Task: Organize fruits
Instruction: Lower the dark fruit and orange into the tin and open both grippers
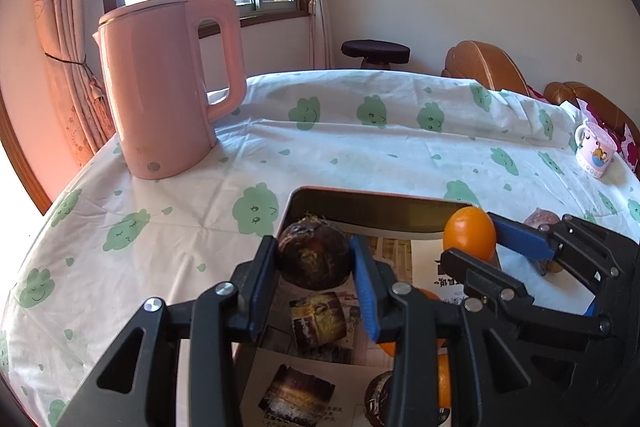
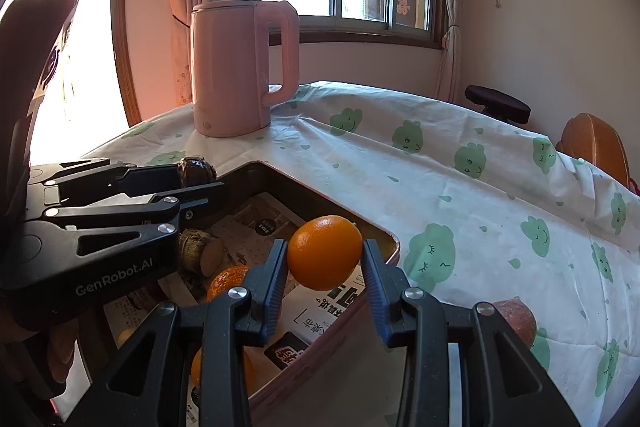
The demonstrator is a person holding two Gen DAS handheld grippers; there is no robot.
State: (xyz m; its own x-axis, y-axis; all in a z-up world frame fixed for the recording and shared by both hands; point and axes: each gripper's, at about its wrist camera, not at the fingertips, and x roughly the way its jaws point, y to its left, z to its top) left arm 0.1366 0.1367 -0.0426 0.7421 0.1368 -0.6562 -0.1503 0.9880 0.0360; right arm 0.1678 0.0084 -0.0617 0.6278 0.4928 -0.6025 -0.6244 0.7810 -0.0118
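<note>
You hold a dark fruit (image 1: 314, 254) in the left hand-held gripper (image 1: 314, 259) and an orange (image 2: 324, 251) in the right hand-held gripper (image 2: 325, 267), both clamped over the tray (image 2: 394, 247) (several fruits already inside), while one reddish fruit (image 2: 518, 319) waits on the bench (image 2: 460, 187).

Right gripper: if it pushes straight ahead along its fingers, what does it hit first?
Likely the tray's far rim, then bare tablecloth. Depth is unclear; the held orange leads.

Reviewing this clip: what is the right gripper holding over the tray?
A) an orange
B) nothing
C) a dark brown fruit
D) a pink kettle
A: in the right wrist view the right gripper is shut on an orange above the tray, while the dark brown fruit sits in the left gripper.
</note>
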